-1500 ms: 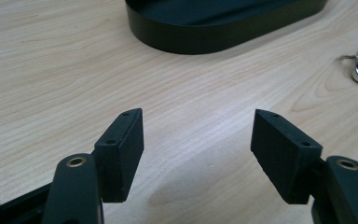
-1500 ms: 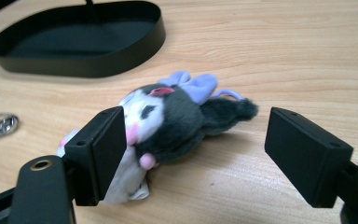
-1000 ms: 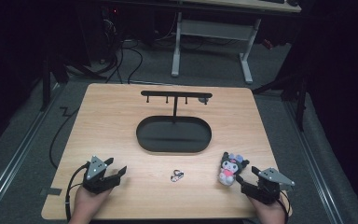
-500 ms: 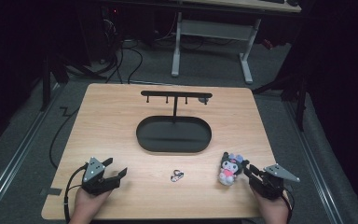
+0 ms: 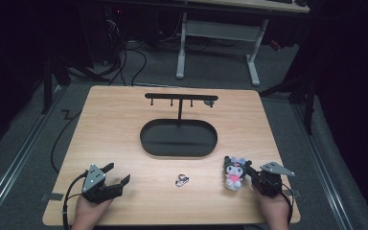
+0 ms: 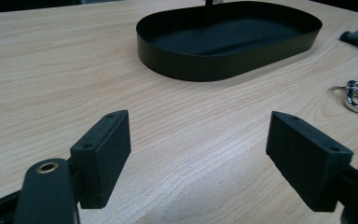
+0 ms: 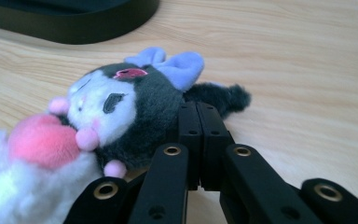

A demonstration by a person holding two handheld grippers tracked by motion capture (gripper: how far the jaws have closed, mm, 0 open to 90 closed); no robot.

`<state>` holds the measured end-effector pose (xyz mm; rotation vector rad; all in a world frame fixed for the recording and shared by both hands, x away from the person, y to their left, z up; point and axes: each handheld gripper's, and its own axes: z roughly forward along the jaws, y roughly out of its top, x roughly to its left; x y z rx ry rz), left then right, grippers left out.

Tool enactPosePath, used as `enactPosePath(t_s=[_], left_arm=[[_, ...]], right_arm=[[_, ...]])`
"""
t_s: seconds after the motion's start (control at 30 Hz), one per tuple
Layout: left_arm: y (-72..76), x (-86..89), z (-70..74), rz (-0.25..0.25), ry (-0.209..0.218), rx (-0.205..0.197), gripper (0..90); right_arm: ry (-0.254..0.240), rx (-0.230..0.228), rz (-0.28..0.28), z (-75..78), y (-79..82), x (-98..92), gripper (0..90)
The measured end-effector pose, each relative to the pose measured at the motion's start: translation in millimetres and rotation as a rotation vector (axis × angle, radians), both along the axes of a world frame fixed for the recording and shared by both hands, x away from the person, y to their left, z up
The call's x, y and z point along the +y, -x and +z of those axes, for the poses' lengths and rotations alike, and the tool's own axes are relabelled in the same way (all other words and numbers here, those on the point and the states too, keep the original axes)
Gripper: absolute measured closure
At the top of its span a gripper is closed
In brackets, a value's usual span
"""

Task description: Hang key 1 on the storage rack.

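Two tools; right tool (image 7: 200, 116) shut beside plush toy (image 7: 116, 112)

Right gripper (image 7: 198, 114) jaws pressed together (nothing visibly between) against plush toy (image 7: 112, 116).

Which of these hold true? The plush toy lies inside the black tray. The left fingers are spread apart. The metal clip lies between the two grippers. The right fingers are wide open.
1. False: the plush toy lies on the table, outside the black tray.
2. True: the left gripper stands open, nothing between its fingers.
3. True: the metal clip lies on the wood between both grippers.
4. False: the right gripper is shut, beside the toy's head.
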<state>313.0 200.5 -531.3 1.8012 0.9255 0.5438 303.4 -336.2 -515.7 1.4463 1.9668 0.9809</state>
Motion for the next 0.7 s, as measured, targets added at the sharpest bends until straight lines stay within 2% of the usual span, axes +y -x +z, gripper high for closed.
enactPosePath(t_s=[0.07, 0.1, 0.13, 0.27, 0.3, 0.4, 0.5, 0.57, 0.6, 0.7], left_arm=[[1.1, 0.4, -0.1, 0.002, 0.003, 0.000, 22.6], [1.1, 0.4, -0.1, 0.002, 0.003, 0.000, 22.6], [1.6, 0.8, 0.1, 0.002, 0.003, 0.001, 22.6], [2.0, 1.4, -0.1, 0.008, 0.008, 0.005, 22.6], [2.2, 1.7, -0.1, 0.011, 0.006, 0.008, 22.6], [3.0, 2.3, 0.0, 0.012, 0.005, 0.008, 22.6], [3.6, 2.7, 0.0, 0.015, 0.006, 0.008, 22.6], [4.0, 3.1, 0.1, 0.015, 0.008, 0.008, 22.6], [3.6, 3.1, 0.1, 0.015, 0.009, 0.011, 22.6], [2.9, 3.4, 0.2, 0.013, 0.010, 0.016, 22.7]], right_arm=[[0.009, -0.011, 0.038, -0.4, -5.3, 3.8, 88.7], [0.009, -0.011, 0.038, -0.4, -5.3, 3.8, 88.7], [0.016, -0.021, 0.073, -0.7, -11.0, 7.0, 88.8], [0.016, -0.026, 0.114, -1.3, -16.4, 11.5, 89.1], [0.016, -0.030, 0.142, -1.8, -17.8, 14.6, 90.0], [0.030, -0.041, 0.164, -1.2, -19.5, 21.1, 90.0], [0.039, -0.052, 0.161, 0.5, -19.7, 23.1, 90.0], [0.030, -0.062, 0.148, 2.5, -19.1, 21.8, 89.4], [0.020, -0.068, 0.122, 4.1, -17.5, 18.5, 87.8], [0.004, -0.070, 0.110, 4.3, -16.0, 14.8, 85.2]])
